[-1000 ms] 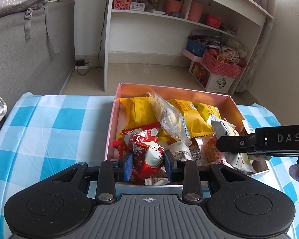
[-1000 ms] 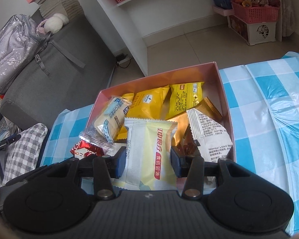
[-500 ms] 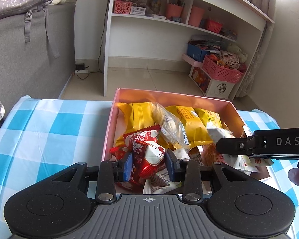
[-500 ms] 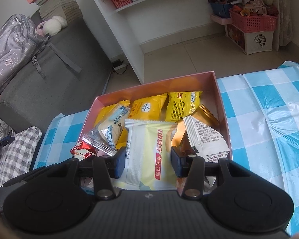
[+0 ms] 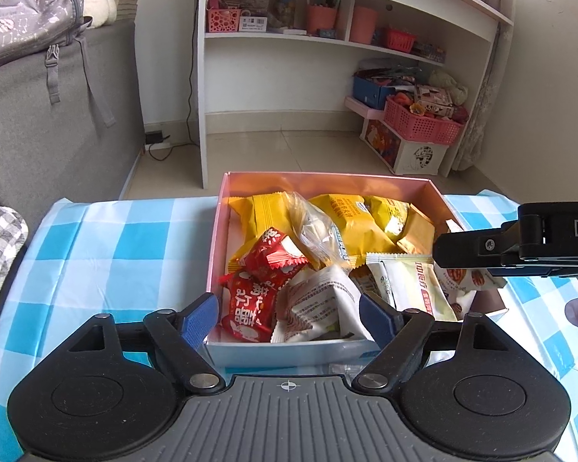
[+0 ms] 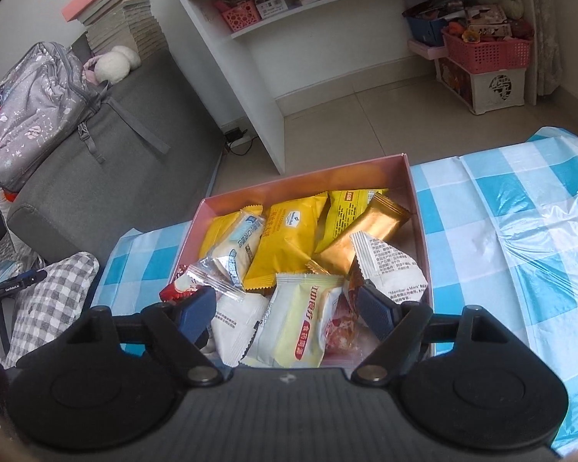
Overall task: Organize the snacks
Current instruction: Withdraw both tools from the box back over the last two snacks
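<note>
The box (image 5: 219, 238) sits on the desk (image 5: 108, 246), snack packets (image 5: 327, 300) heaped inside it. Behind the desk stands a shelf unit (image 5: 327, 38); a sofa (image 5: 57, 115) lies to the left, with a backpack (image 5: 27, 7) on it.

The box (image 5: 221, 231) is pink, its inner walls glowing orange. Inside lie yellow packets (image 6: 285, 238), a gold one (image 6: 362, 231), red packets with white print (image 5: 246, 304), white ones with black text (image 6: 395, 265), and a cream packet lettered in red (image 6: 308, 319). The table (image 5: 115, 246) wears blue-and-white checks. Each claw (image 5: 289, 313) is black with blue pads (image 5: 198, 317). The sofa (image 6: 115, 154) is grey.
</note>
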Motion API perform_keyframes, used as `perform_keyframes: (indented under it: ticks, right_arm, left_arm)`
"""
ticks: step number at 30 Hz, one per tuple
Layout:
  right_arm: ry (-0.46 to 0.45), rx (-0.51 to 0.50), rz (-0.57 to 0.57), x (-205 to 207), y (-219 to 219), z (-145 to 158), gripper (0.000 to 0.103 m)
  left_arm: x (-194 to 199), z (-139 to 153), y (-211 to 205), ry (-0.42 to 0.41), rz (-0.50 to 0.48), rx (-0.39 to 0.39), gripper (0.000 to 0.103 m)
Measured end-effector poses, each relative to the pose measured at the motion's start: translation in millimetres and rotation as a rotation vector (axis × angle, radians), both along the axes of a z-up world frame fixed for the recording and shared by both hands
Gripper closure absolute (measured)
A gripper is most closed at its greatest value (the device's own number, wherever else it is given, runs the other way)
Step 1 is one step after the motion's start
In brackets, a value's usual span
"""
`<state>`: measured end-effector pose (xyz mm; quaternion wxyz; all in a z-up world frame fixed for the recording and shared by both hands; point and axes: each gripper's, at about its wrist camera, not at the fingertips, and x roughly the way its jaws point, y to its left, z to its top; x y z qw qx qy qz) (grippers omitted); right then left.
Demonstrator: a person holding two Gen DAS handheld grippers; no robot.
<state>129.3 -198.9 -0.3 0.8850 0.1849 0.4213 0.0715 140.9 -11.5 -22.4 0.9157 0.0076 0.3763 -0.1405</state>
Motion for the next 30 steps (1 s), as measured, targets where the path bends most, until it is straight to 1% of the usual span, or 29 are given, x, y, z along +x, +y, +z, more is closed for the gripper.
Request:
perform_keyframes:
  ticks: [3, 7, 10, 13, 19, 22, 26, 30]
  right_arm:
    - [-0.009, -0.032, 0.0, -12, 1, 6, 0.018]
    - [-0.006, -0.054, 0.003, -26, 3, 13, 0.015]
    - [-0.009, -0.082, 0.013, -36, 5, 18, 0.011]
    - [-0.016, -0.106, 0.017, -46, 7, 20, 0.009]
    - [-0.027, -0.132, 0.022, -63, 6, 14, 0.006]
    - [-0.036, -0.162, 0.027, -71, 5, 11, 0.006]
    - [-0.058, -0.188, 0.028, -79, 0, 11, 0.004]
    - [-0.058, -0.204, 0.02, -85, -7, 6, 0.003]
  left_arm:
    - [-14, 7, 4, -0.002, 0.008, 0.011, 0.015]
    - [-30, 15, 8, 0.007, 0.008, 0.039, 0.014]
    - [-43, 21, 10, 0.008, 0.008, 0.062, 0.009]
    - [-56, 25, 13, 0.009, 0.01, 0.067, 0.007]
    - [-77, 17, 18, 0.018, 0.015, 0.066, 0.004]
    - [-82, 13, 19, 0.026, 0.007, 0.079, 0.004]
    - [-88, 11, 20, 0.023, 0.004, 0.074, 0.004]
    - [-94, 7, 17, 0.012, -0.005, 0.066, 0.004]
